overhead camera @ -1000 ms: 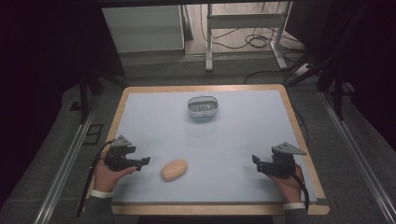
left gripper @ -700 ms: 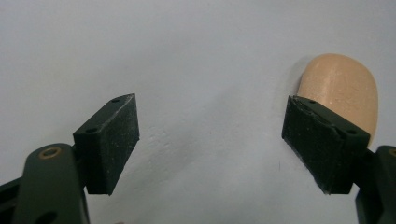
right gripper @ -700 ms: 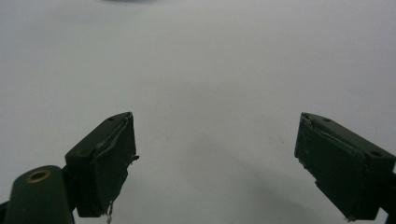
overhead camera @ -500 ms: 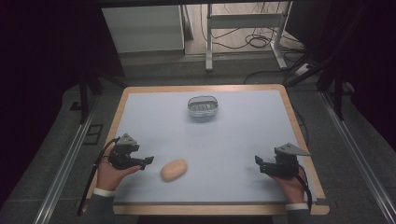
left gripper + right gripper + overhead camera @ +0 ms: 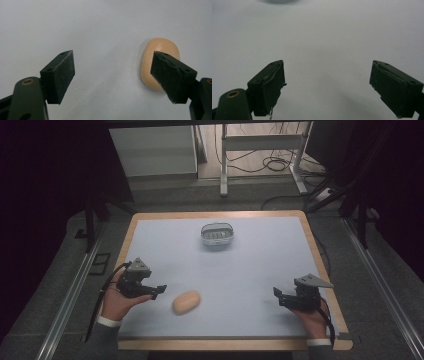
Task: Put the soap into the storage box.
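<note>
A tan, bun-shaped bread roll [image 5: 186, 302] lies on the pale blue table mat near the front left. My left gripper [image 5: 159, 290] is just left of it, held low, open, with nothing between its jaws. In the left gripper view the roll [image 5: 156, 65] sits partly behind the right jaw and the gripper [image 5: 112, 75] gapes wide over bare mat. My right gripper [image 5: 278, 296] rests near the front right corner, open and empty; in the right gripper view the gripper [image 5: 327, 85] points across bare mat. A small grey wire basket [image 5: 217, 234] stands at the back middle.
The wooden table rim [image 5: 220, 214] frames the mat. Beyond the table stand a white cabinet [image 5: 152, 150] and a metal stand's legs [image 5: 262, 155] with cables on the floor. Metal rails run along both sides on the floor.
My left gripper has moved a little toward the near edge and closer to the roll. My right gripper has shifted slightly back toward the front right corner.
</note>
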{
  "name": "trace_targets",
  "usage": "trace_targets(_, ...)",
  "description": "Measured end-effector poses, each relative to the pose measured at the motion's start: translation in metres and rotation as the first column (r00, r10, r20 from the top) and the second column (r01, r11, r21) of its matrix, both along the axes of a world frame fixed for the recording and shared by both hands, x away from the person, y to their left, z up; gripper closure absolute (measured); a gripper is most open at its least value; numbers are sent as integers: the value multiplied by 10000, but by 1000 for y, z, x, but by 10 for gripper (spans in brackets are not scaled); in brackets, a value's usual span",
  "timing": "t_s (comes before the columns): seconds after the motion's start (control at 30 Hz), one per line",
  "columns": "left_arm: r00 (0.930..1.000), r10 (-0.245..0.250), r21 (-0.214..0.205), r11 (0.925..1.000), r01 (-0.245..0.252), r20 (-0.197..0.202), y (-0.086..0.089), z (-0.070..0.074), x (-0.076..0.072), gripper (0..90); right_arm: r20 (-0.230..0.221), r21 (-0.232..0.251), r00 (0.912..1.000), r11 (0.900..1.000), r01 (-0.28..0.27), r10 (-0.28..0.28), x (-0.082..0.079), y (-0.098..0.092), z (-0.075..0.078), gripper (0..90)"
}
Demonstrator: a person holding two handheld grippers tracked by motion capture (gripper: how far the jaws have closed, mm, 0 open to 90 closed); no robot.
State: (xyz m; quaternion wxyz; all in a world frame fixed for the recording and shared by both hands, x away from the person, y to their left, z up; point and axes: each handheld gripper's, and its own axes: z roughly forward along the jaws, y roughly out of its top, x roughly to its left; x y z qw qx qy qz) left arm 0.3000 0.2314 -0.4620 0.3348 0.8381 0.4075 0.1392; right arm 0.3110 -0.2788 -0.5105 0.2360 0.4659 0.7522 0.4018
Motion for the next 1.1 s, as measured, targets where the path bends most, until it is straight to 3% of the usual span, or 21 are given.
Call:
trace_targets(0.63, 9961, -854, 492, 9950, 864, -219, -29, 16, 3, 201, 35, -66, 9995, 9995, -321, 321, -1, 4, 2, 127)
trace_targets(1.1, 9843, -1536, 1014, 9815, 1622, -872, -61, -9, 4, 200, -19, -95, 9999, 9998, -156, 156, -1, 5, 1, 127)
